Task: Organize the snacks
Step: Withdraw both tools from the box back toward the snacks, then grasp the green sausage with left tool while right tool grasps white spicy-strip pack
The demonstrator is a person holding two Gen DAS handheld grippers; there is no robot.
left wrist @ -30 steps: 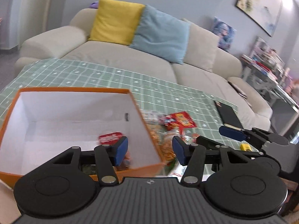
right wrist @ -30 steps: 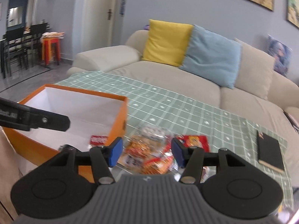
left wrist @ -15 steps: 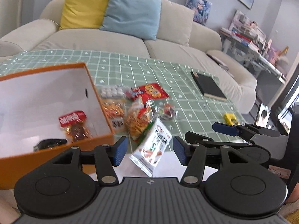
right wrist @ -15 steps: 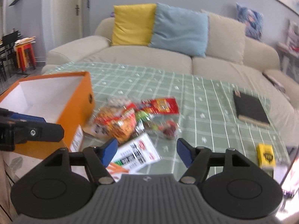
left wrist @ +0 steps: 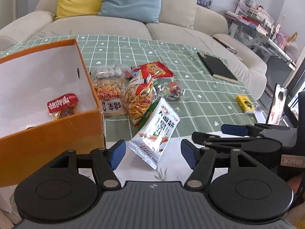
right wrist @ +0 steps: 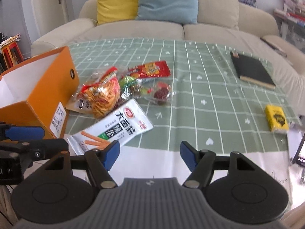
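Both your left gripper (left wrist: 153,152) and right gripper (right wrist: 149,153) hang spread and empty. The white snack packet (left wrist: 155,131) lies just beside the orange box (left wrist: 57,133), propped against the pile. It looks light, crinkly and slippery, so pinch its flat sealed edge.

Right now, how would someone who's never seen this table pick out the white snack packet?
Start at the orange box. The snack pile lies beside it; the white snack packet is at its near edge, the only white one, printed with orange sticks.

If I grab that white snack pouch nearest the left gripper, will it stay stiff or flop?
The white pouch looks like thin, glossy film, so it will probably flop and may slip. It seems flat and light. It leans on the noodle bag, which may shift.
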